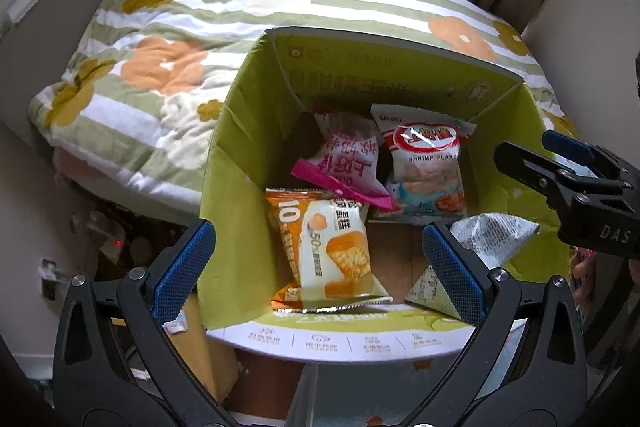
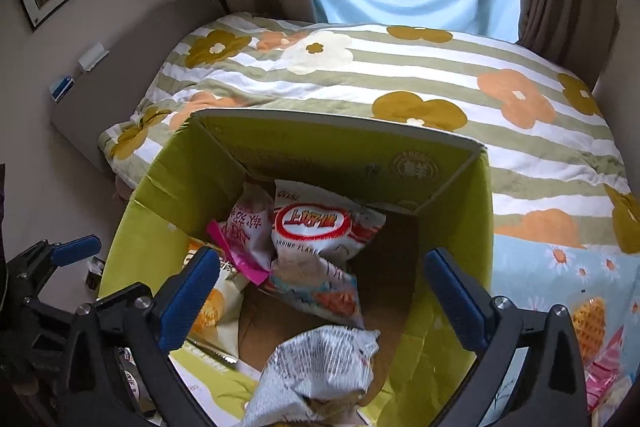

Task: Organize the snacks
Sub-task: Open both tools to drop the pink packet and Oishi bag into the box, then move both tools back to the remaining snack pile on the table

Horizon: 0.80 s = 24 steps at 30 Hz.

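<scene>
The green box [image 1: 224, 163] sits open-topped against the flowered quilt [image 1: 132, 67], w/ four snack bags inside. In the left wrist view, the orange bag [image 1: 324, 251] lies at 6 o'clock on the box floor, the pink bag [image 1: 344, 159] just above it at 12, partly overlapping its top edge. The shrimp bag [image 1: 428, 167] stands at 1 o'clock, touching the pink one, leaning on the far wall. The silver bag [image 1: 492, 239] is at 3 o'clock, near the right wall.

Left gripper [image 1: 318, 263] hovers over the box mouth, fingers spread wide, nothing between them. Right gripper [image 2: 320, 299] – also above the box – has its fingers wide apart too; the silver bag [image 2: 324, 367] shows low at 6 o'clock betw. them, but not pinched. Beyond the box at 4 o'clock in the right wrist view, more snacks [image 2: 600, 347] lie on a pale blue sheet [image 2: 532, 267].
</scene>
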{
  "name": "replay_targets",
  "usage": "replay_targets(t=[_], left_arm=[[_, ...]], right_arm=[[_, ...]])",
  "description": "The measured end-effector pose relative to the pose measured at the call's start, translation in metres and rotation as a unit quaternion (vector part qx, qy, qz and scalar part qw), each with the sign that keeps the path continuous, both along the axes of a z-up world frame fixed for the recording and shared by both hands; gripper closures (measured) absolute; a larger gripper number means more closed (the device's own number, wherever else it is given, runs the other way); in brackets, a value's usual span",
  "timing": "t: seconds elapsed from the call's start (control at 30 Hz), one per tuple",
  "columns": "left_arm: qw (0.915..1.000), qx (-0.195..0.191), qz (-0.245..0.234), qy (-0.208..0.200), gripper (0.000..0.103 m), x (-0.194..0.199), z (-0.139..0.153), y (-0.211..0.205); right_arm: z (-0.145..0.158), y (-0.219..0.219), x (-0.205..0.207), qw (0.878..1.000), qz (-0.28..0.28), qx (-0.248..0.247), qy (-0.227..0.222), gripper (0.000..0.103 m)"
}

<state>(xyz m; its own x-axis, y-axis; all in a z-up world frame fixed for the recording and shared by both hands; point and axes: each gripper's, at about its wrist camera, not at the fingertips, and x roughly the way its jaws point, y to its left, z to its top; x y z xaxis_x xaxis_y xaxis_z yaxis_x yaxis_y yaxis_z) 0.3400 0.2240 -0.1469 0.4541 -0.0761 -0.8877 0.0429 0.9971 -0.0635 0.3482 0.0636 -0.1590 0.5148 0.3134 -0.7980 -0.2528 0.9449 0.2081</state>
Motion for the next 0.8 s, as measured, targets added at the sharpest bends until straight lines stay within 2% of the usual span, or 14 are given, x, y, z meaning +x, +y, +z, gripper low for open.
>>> replay_targets(t=[0.3, 0.5, 0.8], left_arm=[[0.9998, -0.004, -0.007, -0.019, 0.001, -0.012, 0.016, 0.001], [0.9979, -0.013, -0.046, -0.043, 0.001, -0.018, 0.028, -0.017], [0.9903, -0.032, -0.123, -0.056, 0.001, -0.032, 0.044, -0.07]], right_arm=[[0.021, -0.005, -0.024, 1.0, -0.016, 0.009, -0.008, 0.001], [0.039, -0.014, -0.051, 0.999, -0.039, -0.013, -0.023, 0.001], [0.066, -0.057, -0.085, 0.994, -0.1, -0.002, -0.047, 0.001]])
